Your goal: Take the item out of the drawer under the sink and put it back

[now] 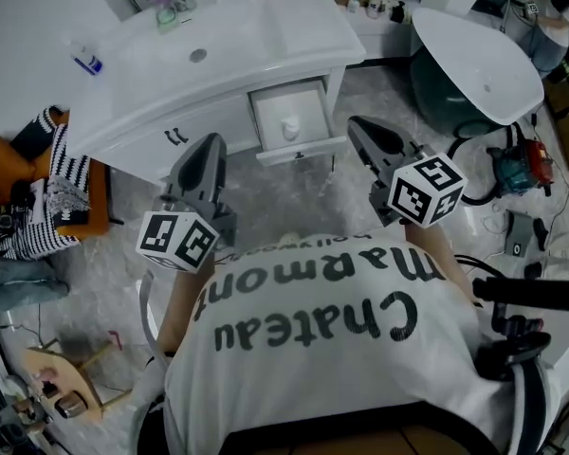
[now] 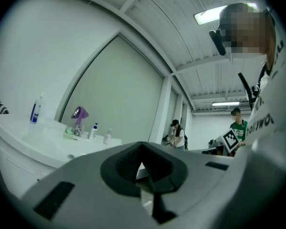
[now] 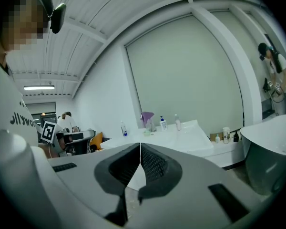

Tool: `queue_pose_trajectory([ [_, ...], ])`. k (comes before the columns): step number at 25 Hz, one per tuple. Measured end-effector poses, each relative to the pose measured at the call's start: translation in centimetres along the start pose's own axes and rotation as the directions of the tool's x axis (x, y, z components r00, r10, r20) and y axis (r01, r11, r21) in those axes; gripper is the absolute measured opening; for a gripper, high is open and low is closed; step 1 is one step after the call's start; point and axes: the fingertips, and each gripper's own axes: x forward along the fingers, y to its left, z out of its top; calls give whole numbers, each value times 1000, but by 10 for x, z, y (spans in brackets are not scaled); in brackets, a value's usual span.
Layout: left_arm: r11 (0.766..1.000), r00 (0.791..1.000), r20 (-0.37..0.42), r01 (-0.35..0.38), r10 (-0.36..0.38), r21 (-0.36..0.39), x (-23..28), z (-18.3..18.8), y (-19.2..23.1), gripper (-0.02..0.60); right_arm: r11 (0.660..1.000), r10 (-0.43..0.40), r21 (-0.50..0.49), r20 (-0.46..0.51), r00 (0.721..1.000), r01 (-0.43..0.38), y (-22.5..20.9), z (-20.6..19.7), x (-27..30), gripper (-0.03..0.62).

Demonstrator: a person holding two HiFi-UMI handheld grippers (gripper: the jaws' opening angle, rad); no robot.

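Note:
The white sink cabinet [image 1: 171,93] stands ahead of me, with its right-hand drawer [image 1: 291,150] pulled open. A small white item [image 1: 289,128] sits inside the drawer. My left gripper [image 1: 209,144] is held level in front of the closed cabinet doors, left of the drawer, its jaws shut and empty. My right gripper [image 1: 357,124] hovers just right of the drawer front, jaws also shut with nothing between them. The left gripper view has the closed tips [image 2: 141,146] in front of the sink counter [image 2: 24,135]. In the right gripper view the tips [image 3: 140,145] meet below the counter [image 3: 181,136].
A white bathtub [image 1: 479,64] stands at the right, with a red and teal tool [image 1: 522,164] and cables on the floor beside it. Clothes [image 1: 47,192] are piled at the left, a wooden stool [image 1: 62,387] sits at lower left. Bottles [image 1: 87,61] stand on the counter. People [image 2: 177,133] are in the background.

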Motion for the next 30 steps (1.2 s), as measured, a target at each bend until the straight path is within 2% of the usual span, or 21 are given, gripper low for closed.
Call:
queue_pose_trajectory([
  [4,1000,1000,-29,-12,11,-4,5,-5,23,5,1000,-21,-15,-16,1000,21,5,-7,18,12],
  [7,999,999,-47,-18,16,-41,8,-9,36,5,999,-32,-20,-39,999,31,6,-12,28,12],
  [12,994,1000,-6,19,-20,-108,5,-10,42,5,998,-42,-59,-91,995,37,9,-17,40,12],
  [17,992,996,-85,16,-27,-125,6,-27,48,5,992,-42,-127,-135,990,24,15,-24,56,12],
  [21,992,995,-98,22,-35,-127,3,-35,49,5,987,-58,-158,-171,984,31,19,-33,59,12],
  [25,997,998,-63,10,-15,-83,6,-44,44,5,993,-77,-103,-194,978,58,10,-52,57,12],
  [30,994,996,-83,13,-22,-107,8,-59,35,5,998,-62,6,-212,975,64,4,-74,61,12],
])
